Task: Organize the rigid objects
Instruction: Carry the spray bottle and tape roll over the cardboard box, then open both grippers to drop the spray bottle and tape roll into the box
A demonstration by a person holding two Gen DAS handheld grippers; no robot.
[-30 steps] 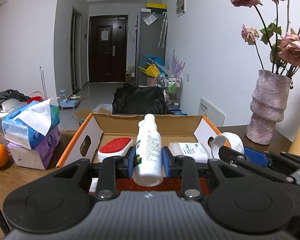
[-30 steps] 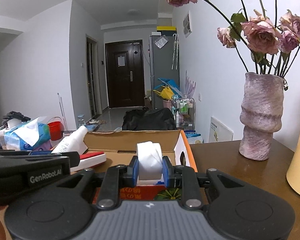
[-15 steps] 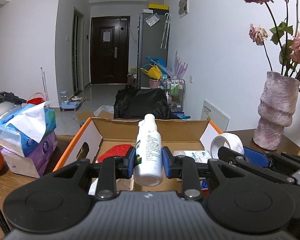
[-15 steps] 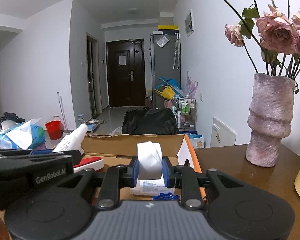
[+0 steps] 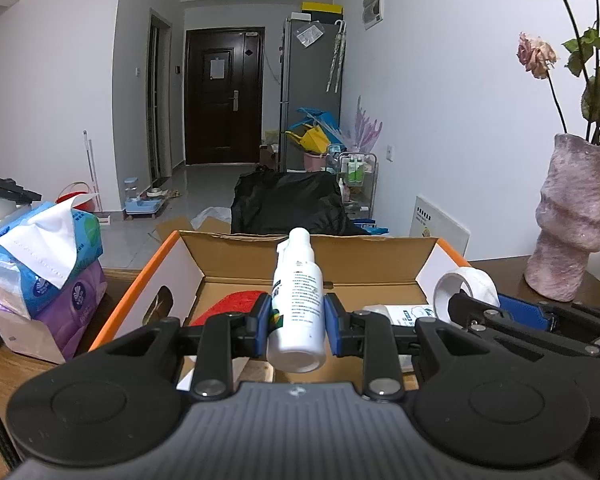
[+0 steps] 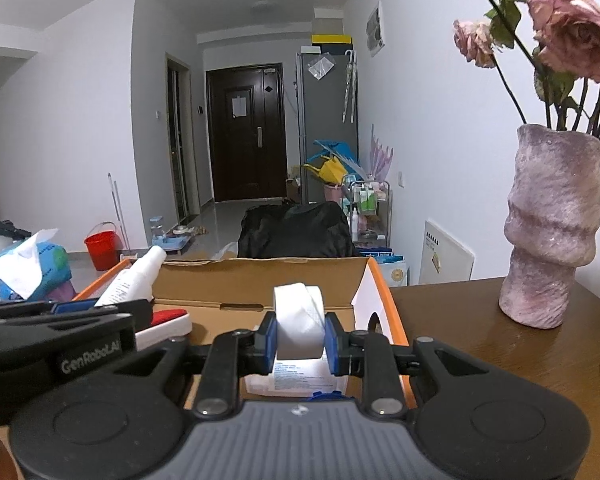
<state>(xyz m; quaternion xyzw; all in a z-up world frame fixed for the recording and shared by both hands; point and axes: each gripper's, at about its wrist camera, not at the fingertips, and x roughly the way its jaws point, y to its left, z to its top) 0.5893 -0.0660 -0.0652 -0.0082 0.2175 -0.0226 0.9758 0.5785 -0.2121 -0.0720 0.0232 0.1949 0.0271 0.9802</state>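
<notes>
A white bottle (image 5: 298,300) with small printed text is being held in the left gripper (image 5: 296,320), whose blue pads are pressing closed on both sides of its body. The bottle's base is pointing toward the camera and its neck is tilting up over an open cardboard box (image 5: 228,256). The print is too small to read.

A roll of white tape (image 6: 300,320) is being pinched edge-on in the right gripper (image 6: 300,338), its jaws closed on the roll's flat sides, hovering over the right end of the same box. A loose strip is crossing the roll's face.

Inside the box, a red brush (image 6: 168,318) with a white base and a white printed packet (image 6: 296,376) are lying partly hidden behind the grippers. The box floor is mostly blocked from sight, so how much space is left is unclear.

The box is sitting on a brown table (image 6: 460,320), with orange-edged flaps standing open on both sides. To the left, stacked tissue packs (image 5: 40,264) are sitting just beside it. To the right, bare tabletop is lying between the box and a pink vase (image 6: 552,224) of dried roses, cut off at the top.
</notes>
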